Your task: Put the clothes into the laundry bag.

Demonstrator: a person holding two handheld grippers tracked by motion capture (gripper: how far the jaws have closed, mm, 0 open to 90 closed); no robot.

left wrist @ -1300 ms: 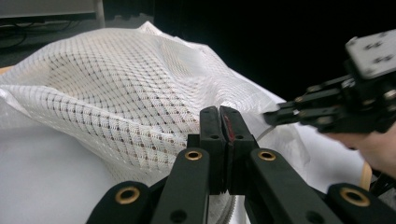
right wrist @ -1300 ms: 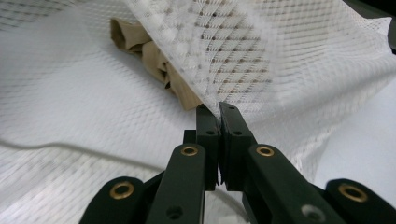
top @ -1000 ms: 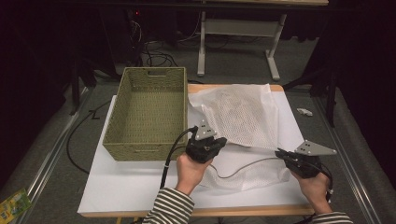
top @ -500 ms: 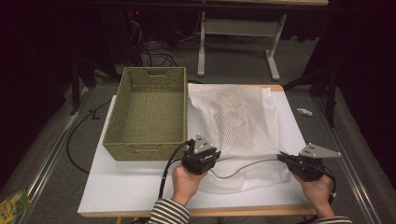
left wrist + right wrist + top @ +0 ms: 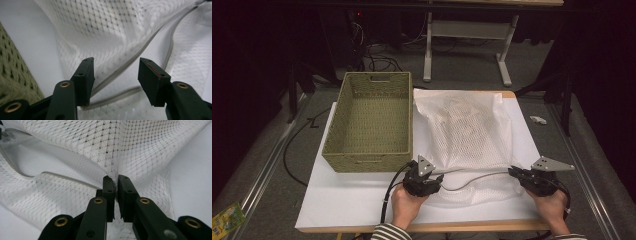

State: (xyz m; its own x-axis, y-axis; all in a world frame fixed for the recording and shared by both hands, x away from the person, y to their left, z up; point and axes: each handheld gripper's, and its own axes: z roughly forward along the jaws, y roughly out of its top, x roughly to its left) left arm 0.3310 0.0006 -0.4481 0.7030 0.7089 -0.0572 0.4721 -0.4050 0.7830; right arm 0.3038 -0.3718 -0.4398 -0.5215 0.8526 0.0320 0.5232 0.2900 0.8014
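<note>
A white mesh laundry bag (image 5: 467, 132) lies spread on the white table, its zippered mouth toward the person. My left gripper (image 5: 441, 178) sits at the bag's near left corner, and its jaws stand open around the grey zipper edge (image 5: 117, 73) without pinching it. At the near right corner, my right gripper (image 5: 513, 171) is shut on a fold of the mesh bag (image 5: 117, 152). The open mouth's zipper band (image 5: 62, 177) curves off to the left in the right gripper view.
A green woven basket (image 5: 369, 122) stands on the left half of the table (image 5: 342, 200), its near wall close to my left gripper; its weave (image 5: 12, 77) fills the left edge of the left gripper view. Cables trail off the table's left side.
The bag was lifted and folded over a second ago; now it lies flat and spread out. Both grippers moved toward the near edge, and the left one has let go of the mesh.
</note>
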